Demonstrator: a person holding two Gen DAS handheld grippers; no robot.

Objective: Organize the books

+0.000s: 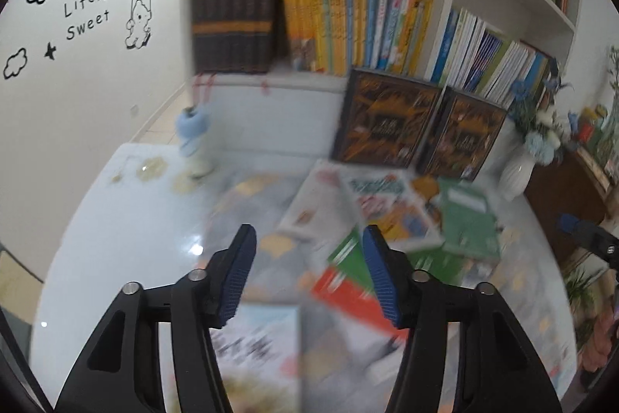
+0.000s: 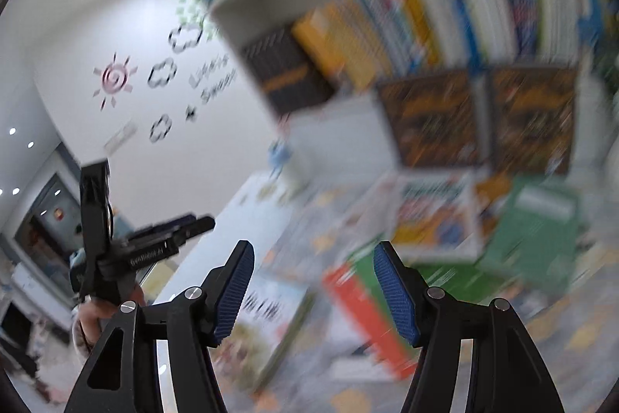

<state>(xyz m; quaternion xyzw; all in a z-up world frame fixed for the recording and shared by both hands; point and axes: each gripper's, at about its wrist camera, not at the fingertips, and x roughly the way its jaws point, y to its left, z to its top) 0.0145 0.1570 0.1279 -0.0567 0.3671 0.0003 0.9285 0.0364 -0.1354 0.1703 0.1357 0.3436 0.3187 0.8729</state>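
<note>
Below, blurred colourful books point(image 1: 387, 219) scattered flat, left gripper point(image 1: 309, 281), right gripper point(image 2: 313, 293) both parted, empty.

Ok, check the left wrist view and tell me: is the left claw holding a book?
No, the left claw is open with nothing between its pads, and the books lie on the table below.

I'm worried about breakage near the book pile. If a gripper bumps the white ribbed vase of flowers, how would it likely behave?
The white vase looks glazed ceramic, so probably fragile and slippery. Its tall bouquet spreads wider than the body, so it may be top-heavy and apt to tip. It stands right beside the green book, so sliding that book could nudge it.
</note>
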